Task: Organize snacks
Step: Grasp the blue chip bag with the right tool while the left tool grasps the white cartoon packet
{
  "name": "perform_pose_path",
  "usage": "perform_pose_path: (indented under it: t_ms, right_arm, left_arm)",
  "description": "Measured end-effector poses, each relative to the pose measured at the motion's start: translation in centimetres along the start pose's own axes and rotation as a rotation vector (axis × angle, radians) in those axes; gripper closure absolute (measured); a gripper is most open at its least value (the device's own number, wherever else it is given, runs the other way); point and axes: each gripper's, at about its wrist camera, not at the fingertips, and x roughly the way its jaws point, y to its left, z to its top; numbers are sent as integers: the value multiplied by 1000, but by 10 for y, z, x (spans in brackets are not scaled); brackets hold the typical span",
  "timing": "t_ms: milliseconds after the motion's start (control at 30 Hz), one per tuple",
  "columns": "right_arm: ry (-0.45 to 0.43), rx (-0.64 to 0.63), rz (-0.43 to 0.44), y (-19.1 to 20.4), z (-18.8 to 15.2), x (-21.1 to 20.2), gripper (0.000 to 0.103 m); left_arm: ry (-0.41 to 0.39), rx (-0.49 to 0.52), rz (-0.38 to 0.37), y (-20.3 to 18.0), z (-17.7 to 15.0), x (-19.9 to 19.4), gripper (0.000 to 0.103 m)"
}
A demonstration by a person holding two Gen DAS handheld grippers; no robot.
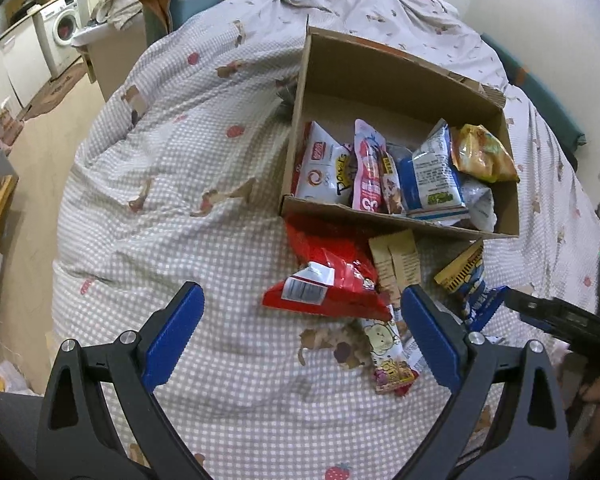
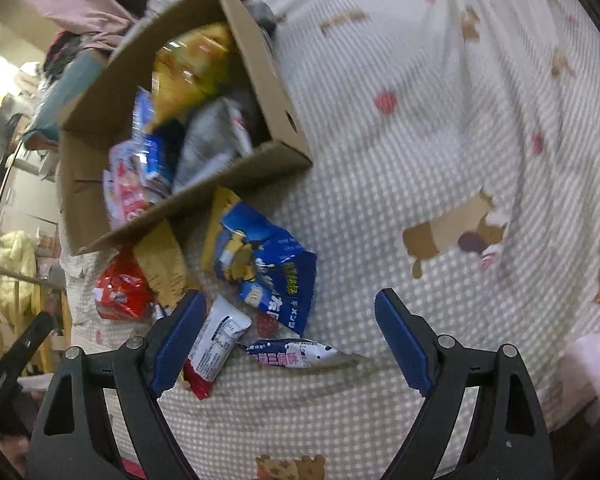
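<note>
A cardboard box [image 1: 404, 76] [image 2: 288, 120] on a checked bed cover holds several snack packets standing in a row. Loose snacks lie in front of it: a red bag [image 1: 332, 276] [image 2: 120, 292], a tan packet [image 1: 396, 260], a blue and yellow bag [image 1: 466, 276] [image 2: 268, 256] and a small cartoon packet [image 1: 388, 352]. My left gripper [image 1: 302, 304] is open above the cover, with the red bag's near end between its jaws, untouched. My right gripper [image 2: 290, 312] is open over a white packet [image 2: 220, 340] and a flat white and blue packet [image 2: 296, 354].
The checked bed cover [image 1: 160, 184] spreads wide to the left of the box, and also to the right [image 2: 440, 160]. A washing machine [image 1: 62, 24] and cupboards stand beyond the bed. The other black gripper [image 1: 568, 316] shows at the right edge.
</note>
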Motion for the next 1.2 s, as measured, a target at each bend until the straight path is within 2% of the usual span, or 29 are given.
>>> perform_pose_path:
  t_ms: [200, 333, 433, 467, 500, 567, 667, 767, 800, 967, 1200]
  right_arm:
    - [55, -49, -82, 12, 16, 37, 14]
    - [111, -12, -25, 12, 18, 58, 15]
    - [111, -38, -33, 20, 18, 66, 15]
    - [108, -51, -36, 23, 18, 67, 19]
    - [97, -74, -36, 28, 17, 66, 30]
    - [91, -109, -26, 36, 15, 64, 45]
    - [73, -165, -38, 48, 9, 57, 54]
    - [79, -177, -29, 50, 2, 53, 70]
    - [78, -176, -27, 47, 3, 52, 80]
    - [52, -155, 8, 30, -1, 29, 80]
    - [-15, -112, 44, 11, -8, -10, 80]
  left_arm:
    - [15, -24, -15, 4, 1, 2, 6]
    - [29, -41, -15, 8, 1, 5, 6]
    - [28, -41, -12, 8, 1, 5, 6]
    - [28, -39, -11, 8, 1, 6, 6]
    - [28, -39, -9, 8, 1, 7, 6]
    - [31, -41, -13, 8, 1, 8, 6]
    - [36, -33, -10, 5, 0, 11, 6]
    - [41, -22, -3, 1, -2, 13, 6]
    - [44, -23, -4, 1, -2, 15, 6]
    - [86, -30, -16, -3, -10, 27, 8]
    - [208, 2, -91, -31, -27, 61, 33]
